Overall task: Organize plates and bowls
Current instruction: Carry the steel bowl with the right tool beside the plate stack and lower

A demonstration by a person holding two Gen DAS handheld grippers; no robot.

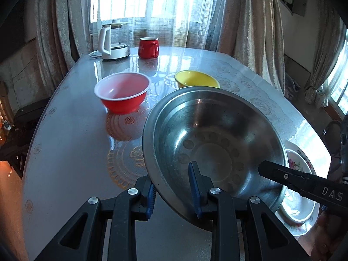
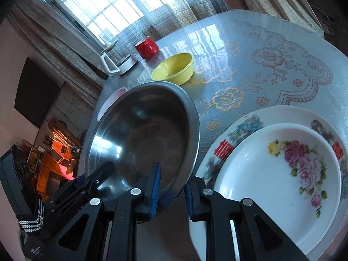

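I am mid-carry: the left hand-held gripper (image 1: 173, 192) and right hand-held gripper (image 2: 171, 192) each pinch the near rim of the steel bowl (image 1: 214, 139), held above the surface (image 1: 71, 152) just left of the stacked floral plates (image 2: 280, 169). Its mouth tilts toward me; being round, it has no long axis. Next I would level it and set it down, probably near the red bowl (image 1: 122, 93).

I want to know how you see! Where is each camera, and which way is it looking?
Left wrist view: sits on the left gripper, looking down along its fingers at the steel bowl it grips; the right gripper's finger shows at right.
Right wrist view: sits on the right gripper, gripping the same bowl's other rim, flowered plates beside.
Both share the steel bowl, yellow bowl, red mug.
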